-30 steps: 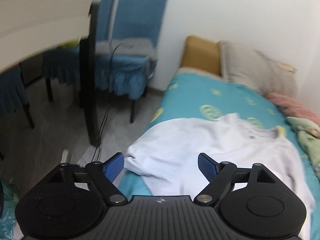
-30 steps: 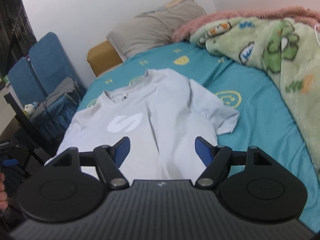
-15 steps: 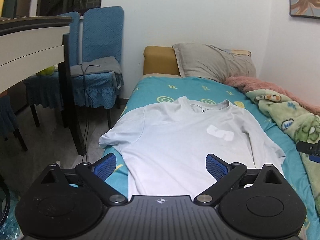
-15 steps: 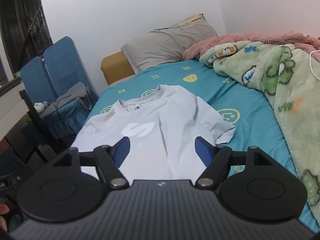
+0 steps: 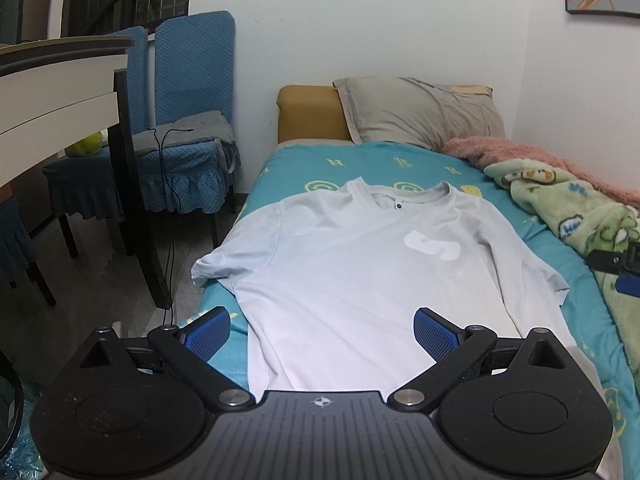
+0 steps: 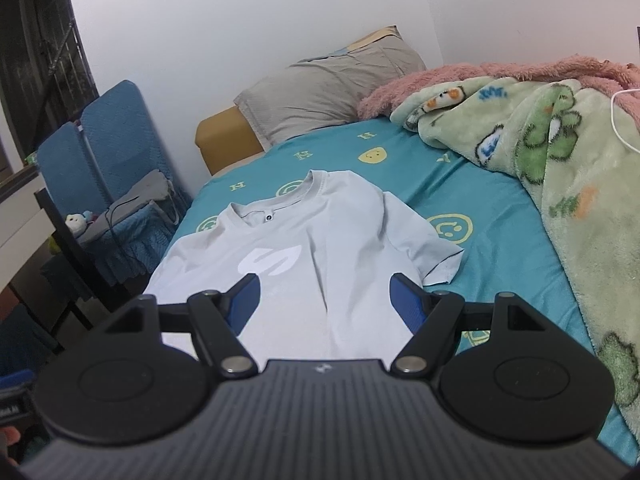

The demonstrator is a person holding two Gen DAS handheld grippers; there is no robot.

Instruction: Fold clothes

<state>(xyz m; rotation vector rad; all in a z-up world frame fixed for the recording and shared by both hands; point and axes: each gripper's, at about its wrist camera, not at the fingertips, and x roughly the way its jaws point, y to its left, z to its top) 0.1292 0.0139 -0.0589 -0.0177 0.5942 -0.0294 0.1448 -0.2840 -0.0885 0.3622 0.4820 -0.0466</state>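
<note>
A pale grey T-shirt [image 5: 352, 276] with a white logo on the chest lies flat, front up, on the teal bedsheet [image 5: 304, 160], collar toward the pillow. In the left wrist view its left sleeve hangs over the bed's edge. My left gripper [image 5: 322, 334] hovers over the shirt's hem, open wide, nothing between its blue pads. The right wrist view shows the same T-shirt [image 6: 320, 248] with its right sleeve spread on the sheet. My right gripper [image 6: 326, 300] hangs above the lower half of the shirt, open and empty.
A green cartoon blanket [image 6: 560, 160] and a pink one [image 6: 460, 76] are heaped along the bed's right side. A grey pillow [image 5: 420, 112] lies at the head. Left of the bed stand blue-covered chairs [image 5: 188, 120] and a table with a dark leg [image 5: 136, 208]; a cable hangs there.
The left wrist view swung from the bed's left edge and the chairs to face the shirt squarely, and its jaws spread a little wider. The right gripper barely moved.
</note>
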